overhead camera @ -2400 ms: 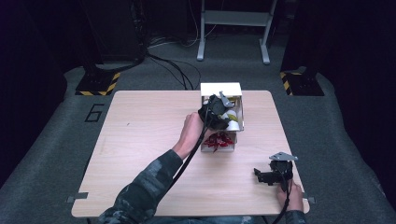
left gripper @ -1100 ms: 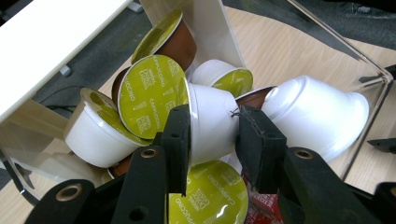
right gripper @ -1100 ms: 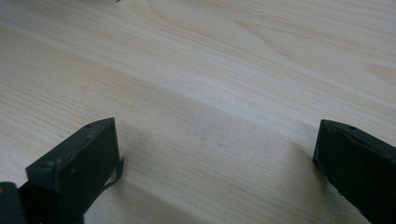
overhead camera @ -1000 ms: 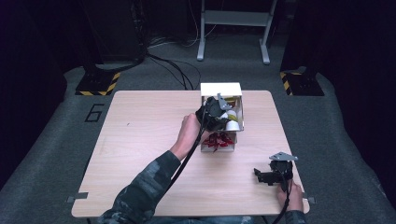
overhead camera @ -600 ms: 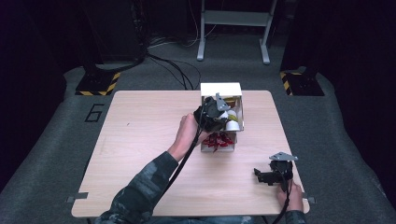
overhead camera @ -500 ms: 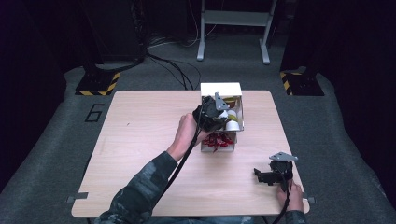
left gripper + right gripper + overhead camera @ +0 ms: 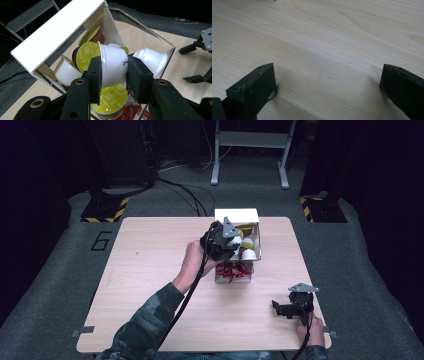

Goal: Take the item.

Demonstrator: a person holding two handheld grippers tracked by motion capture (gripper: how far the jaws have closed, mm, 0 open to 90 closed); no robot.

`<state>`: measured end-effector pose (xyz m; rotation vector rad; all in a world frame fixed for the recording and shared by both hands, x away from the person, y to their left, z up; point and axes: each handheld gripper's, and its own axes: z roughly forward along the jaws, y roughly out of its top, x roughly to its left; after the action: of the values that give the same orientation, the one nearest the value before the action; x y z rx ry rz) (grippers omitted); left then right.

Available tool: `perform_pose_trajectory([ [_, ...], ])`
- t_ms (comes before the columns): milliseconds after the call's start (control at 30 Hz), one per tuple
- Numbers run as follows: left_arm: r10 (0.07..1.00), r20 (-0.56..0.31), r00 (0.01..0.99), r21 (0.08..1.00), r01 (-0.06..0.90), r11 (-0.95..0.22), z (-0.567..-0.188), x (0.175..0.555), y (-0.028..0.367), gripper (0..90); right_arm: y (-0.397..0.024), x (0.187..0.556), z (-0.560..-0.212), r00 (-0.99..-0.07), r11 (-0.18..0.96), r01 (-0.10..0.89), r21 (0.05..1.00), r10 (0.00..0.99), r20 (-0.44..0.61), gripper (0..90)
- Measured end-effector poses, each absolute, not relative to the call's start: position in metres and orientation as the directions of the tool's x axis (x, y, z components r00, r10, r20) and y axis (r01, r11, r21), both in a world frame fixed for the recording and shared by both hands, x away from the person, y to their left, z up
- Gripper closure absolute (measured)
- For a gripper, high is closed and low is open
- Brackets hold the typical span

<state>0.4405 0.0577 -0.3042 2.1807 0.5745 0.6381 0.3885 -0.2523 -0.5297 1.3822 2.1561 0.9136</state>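
Table, pale wood, the largest item before you, bare across its left half. Box, white with clear walls, standing at the far middle of the table; its upper compartment heaped with coffee capsules, its lower one holding red sachets. Left gripper, yours, reached into the upper compartment; its jaws are closed about halfway and pressed against both sides of one white capsule, which lies on its side with its green foil lid facing the left of the left gripper view. Neighbouring capsules lie touching or just beside the held one, another green-lidded one directly beneath it. Right gripper, yours, low over the near right part of the table, well apart from the box; its jaws are spread wide with nothing but bare wood between them. Step in hand, as judged: picking a capsule out of the box, grip made, lift not yet done. Next move calls for you to draw the capsule straight up and out, clear of the clear wall and of its neighbours, without squeezing harder on the thin cup.
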Motion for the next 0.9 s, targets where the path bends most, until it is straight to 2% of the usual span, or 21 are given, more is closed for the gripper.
perform_pose_trajectory([
  [900,0.630,0.225,0.743,0.862,0.150,-0.485,-0.287,0.421,0.104,64.5,-0.252,0.389,-0.530,-0.418,0.293,0.632,0.717,0.909,-0.004,0.0],
])
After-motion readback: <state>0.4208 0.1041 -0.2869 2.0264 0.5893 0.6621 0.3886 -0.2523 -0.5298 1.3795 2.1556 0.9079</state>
